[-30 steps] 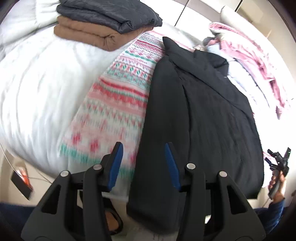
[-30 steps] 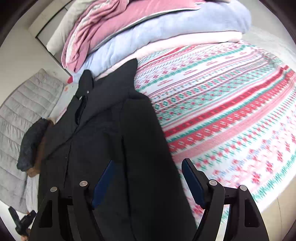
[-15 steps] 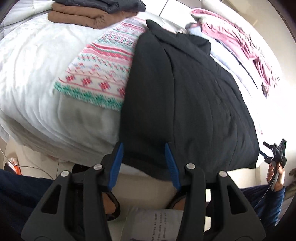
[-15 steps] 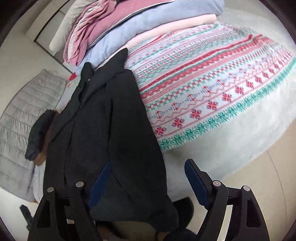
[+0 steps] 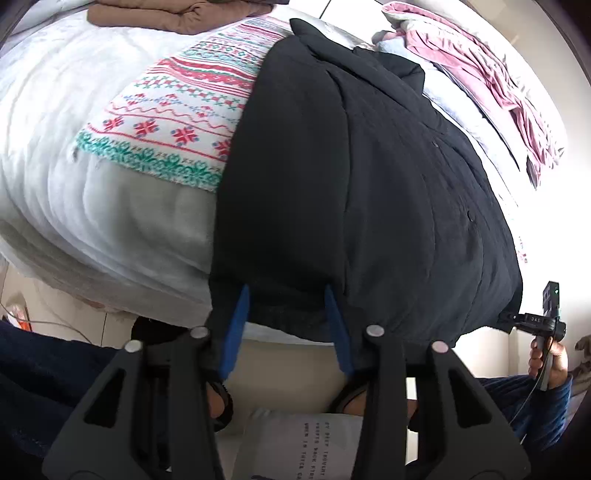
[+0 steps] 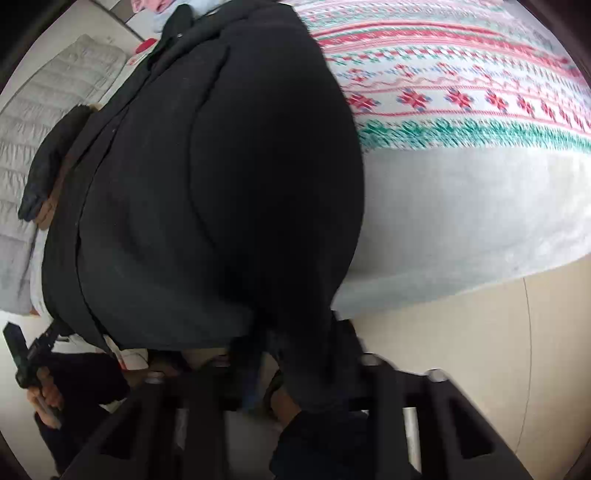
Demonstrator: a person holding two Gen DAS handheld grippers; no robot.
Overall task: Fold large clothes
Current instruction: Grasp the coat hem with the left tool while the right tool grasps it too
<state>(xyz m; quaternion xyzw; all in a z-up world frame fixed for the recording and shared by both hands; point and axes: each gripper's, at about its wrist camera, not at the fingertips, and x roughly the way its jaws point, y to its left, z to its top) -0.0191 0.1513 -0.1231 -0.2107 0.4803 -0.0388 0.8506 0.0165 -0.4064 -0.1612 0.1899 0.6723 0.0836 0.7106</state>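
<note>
A large black coat [image 5: 369,177] lies lengthwise on the bed, its hem hanging over the near edge; it also fills the right wrist view [image 6: 207,177]. My left gripper [image 5: 286,295] is open, its blue pads on either side of the hem's left corner. My right gripper [image 6: 295,354] sits at the hem's right corner; black cloth drapes over its fingers and hides them. The right gripper also shows from outside at the far right of the left wrist view [image 5: 546,321].
A red, green and white patterned blanket [image 5: 184,110] lies under the coat on the white bed [image 5: 74,184]. Folded brown clothes [image 5: 166,14] sit at the far left, pink bedding [image 5: 498,85] at the far right. Beige floor [image 6: 461,350] lies below the bed edge.
Both grippers have dropped down and back from above the coat to its hem at the bed's near edge. The right gripper's fingers have gone into the cloth.
</note>
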